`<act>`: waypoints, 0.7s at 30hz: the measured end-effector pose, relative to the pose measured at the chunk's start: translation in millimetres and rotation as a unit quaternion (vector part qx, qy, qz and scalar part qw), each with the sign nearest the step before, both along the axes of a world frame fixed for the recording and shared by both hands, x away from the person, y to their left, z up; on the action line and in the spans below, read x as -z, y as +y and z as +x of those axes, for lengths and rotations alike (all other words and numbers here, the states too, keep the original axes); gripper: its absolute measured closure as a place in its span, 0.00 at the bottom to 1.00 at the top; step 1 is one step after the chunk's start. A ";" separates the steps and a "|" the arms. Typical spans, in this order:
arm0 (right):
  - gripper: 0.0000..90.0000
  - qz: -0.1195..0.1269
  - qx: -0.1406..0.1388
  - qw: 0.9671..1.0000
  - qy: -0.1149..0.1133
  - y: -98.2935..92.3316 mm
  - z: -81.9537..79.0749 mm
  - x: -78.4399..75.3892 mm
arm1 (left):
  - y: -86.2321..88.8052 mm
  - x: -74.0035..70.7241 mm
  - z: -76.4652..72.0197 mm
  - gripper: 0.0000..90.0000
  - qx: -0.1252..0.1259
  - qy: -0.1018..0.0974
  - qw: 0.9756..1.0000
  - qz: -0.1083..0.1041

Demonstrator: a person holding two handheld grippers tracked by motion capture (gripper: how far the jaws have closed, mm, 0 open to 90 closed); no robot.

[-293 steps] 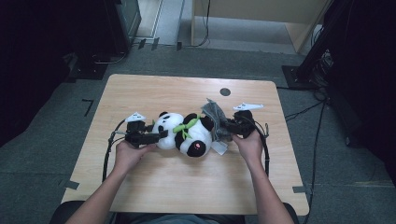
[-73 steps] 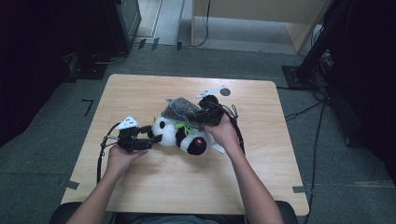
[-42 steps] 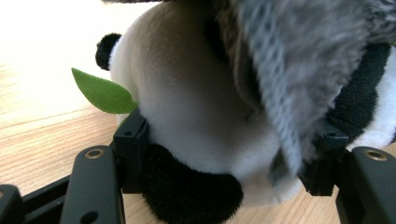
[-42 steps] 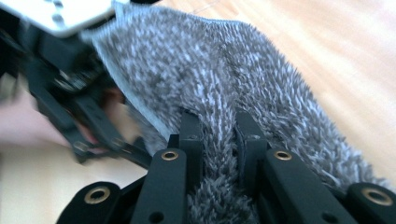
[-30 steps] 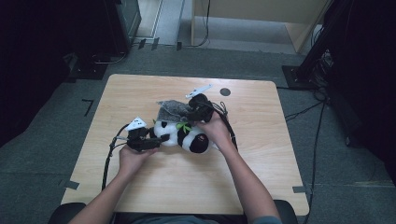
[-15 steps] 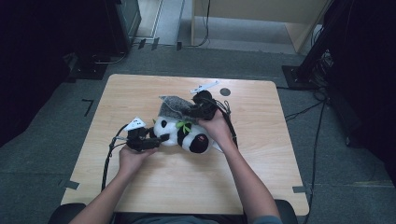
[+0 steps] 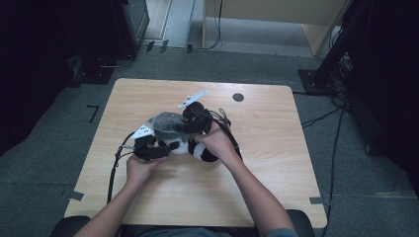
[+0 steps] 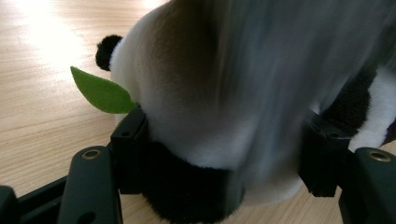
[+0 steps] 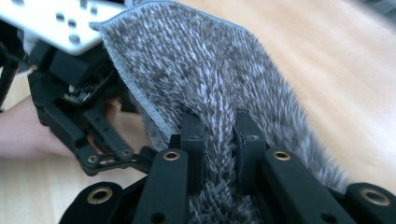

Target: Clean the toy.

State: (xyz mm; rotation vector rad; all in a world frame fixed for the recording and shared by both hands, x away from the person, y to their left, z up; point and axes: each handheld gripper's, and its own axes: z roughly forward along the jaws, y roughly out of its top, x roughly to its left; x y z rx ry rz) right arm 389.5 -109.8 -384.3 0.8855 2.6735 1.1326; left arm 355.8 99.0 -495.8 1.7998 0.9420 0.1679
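A black-and-white panda plush [image 7: 197, 148] with a green felt leaf [image 8: 100, 93] lies on the wooden table [image 7: 276, 187]. My left gripper [image 7: 160, 148] holds it from the left; its jaws press into the plush's white and black fur [image 8: 196, 135] from both sides. A grey fuzzy cloth [image 7: 167, 122] hangs over the top of the panda. My right gripper [image 7: 190, 118] is shut on this cloth [image 9: 205, 74], a fold pinched between its pads [image 9: 192, 140]. In the right gripper view the left gripper's body [image 9: 70, 88] sits just beyond the cloth's edge.
A small black round mark [image 7: 238, 97] sits near the table's far edge. Black cables [image 7: 114, 173] trail from both grippers across the table. Dark equipment and floor cables [image 7: 336, 108] surround the table.
My right gripper has carried the grey cloth leftward and a little up, drawing it over the panda toward the left gripper. The left gripper and panda have stayed put.
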 end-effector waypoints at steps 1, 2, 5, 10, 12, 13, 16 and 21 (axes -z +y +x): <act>0.87 -0.010 -0.006 1.000 0.001 4.1 -0.4 4.7 | 0.1 0.4 0.4 0.36 -0.002 0.006 1.000 0.003; 0.87 -0.016 -0.009 1.000 -0.002 6.5 -0.4 8.6 | 0.6 1.6 0.8 0.36 -0.002 0.011 1.000 0.002; 0.87 -0.007 -0.006 1.000 0.009 4.8 4.2 12.0 | -1.6 1.5 -1.0 0.36 -0.007 0.007 1.000 0.007; 0.87 0.007 -0.005 1.000 0.010 -6.3 13.2 16.5 | -1.5 2.0 -0.2 0.37 -0.006 0.008 1.000 0.012; 0.87 0.026 -0.001 0.999 0.023 -12.8 18.1 18.3 | -1.2 1.8 0.5 0.38 -0.005 0.011 1.000 0.013; 0.87 0.026 0.006 0.999 0.020 -16.1 19.7 18.3 | -1.1 1.8 1.0 0.38 -0.006 0.013 1.000 0.011; 0.87 0.015 0.041 0.999 0.009 -31.0 26.3 18.7 | -0.4 2.1 1.3 0.38 -0.002 0.016 1.000 0.012; 0.87 0.031 0.082 0.995 0.039 -56.4 40.4 33.0 | -0.4 2.4 1.5 0.37 -0.001 0.017 1.000 0.006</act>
